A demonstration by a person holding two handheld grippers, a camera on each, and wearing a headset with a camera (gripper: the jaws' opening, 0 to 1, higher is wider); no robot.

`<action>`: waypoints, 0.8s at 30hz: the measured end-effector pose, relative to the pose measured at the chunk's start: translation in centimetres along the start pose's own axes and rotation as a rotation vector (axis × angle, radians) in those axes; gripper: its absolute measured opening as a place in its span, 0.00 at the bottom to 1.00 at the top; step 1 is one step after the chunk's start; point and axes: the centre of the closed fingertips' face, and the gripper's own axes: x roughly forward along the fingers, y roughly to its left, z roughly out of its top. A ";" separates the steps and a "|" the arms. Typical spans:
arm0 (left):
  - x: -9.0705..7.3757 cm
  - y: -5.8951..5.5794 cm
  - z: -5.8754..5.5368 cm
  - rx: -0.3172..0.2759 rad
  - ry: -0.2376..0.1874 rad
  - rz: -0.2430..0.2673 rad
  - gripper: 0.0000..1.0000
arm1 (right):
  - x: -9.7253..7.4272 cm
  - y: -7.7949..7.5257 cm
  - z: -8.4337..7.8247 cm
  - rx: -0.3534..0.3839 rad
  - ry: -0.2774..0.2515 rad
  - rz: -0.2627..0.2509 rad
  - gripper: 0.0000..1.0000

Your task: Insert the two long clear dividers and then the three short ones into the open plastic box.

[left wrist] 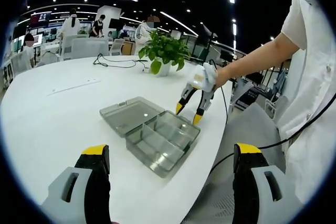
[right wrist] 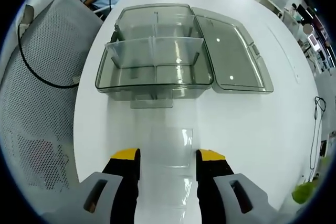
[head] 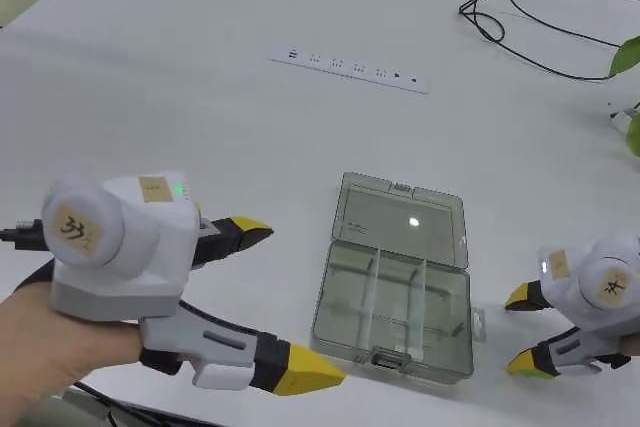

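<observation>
The open smoky plastic box (head: pixel 345 332) lies near the table's front edge with its lid (head: pixel 402 219) folded flat behind it. Clear dividers (head: pixel 372 287) stand inside it; in the right gripper view one long divider (right wrist: pixel 152 51) crosses the box (right wrist: pixel 105 77). My left gripper (head: pixel 285 302) is open to the left of the box and apart from it, holding nothing. My right gripper (head: pixel 520 332) is open to the right of the box. A faint clear flat piece (right wrist: pixel 173 145) lies on the table between its jaws; I cannot tell if they touch it.
A white power strip (head: pixel 350 67) lies at the back of the white table. A black cable (head: pixel 500 17) loops at the back right. A potted plant (left wrist: pixel 164 51) stands beyond the box. A grey mesh chair (right wrist: pixel 37 103) sits just off the table edge.
</observation>
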 end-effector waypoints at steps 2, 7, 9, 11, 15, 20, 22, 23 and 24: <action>0.0 0.0 0.0 -0.001 0.000 -0.001 1.00 | 0.0 0.0 0.0 0.001 -0.001 -0.001 0.41; 0.0 0.0 0.0 0.003 -0.001 -0.002 1.00 | 0.0 0.0 0.0 -0.007 0.007 -0.002 0.33; 0.0 0.0 0.1 0.004 -0.001 -0.001 1.00 | 0.0 0.0 0.0 -0.006 0.009 -0.003 0.33; -0.1 -0.1 0.1 0.007 -0.001 -0.002 1.00 | -0.1 0.0 0.0 -0.006 0.010 -0.003 0.33; -0.1 -0.2 0.1 0.007 0.000 -0.002 1.00 | -0.1 0.0 0.0 -0.007 0.011 -0.006 0.33; -0.3 -0.3 0.1 0.010 0.004 -0.002 1.00 | -0.4 0.1 -0.2 -0.025 0.019 -0.034 0.33; -0.3 -0.3 0.2 0.011 0.004 -0.003 1.00 | -0.7 0.0 -0.1 -0.028 0.010 -0.047 0.33; -0.4 -0.3 0.2 0.013 0.005 -0.004 1.00 | -1.0 0.0 0.0 -0.023 0.003 -0.052 0.33; -0.3 -0.3 0.3 0.013 0.004 -0.005 1.00 | -1.4 0.0 0.1 -0.017 -0.005 -0.062 0.33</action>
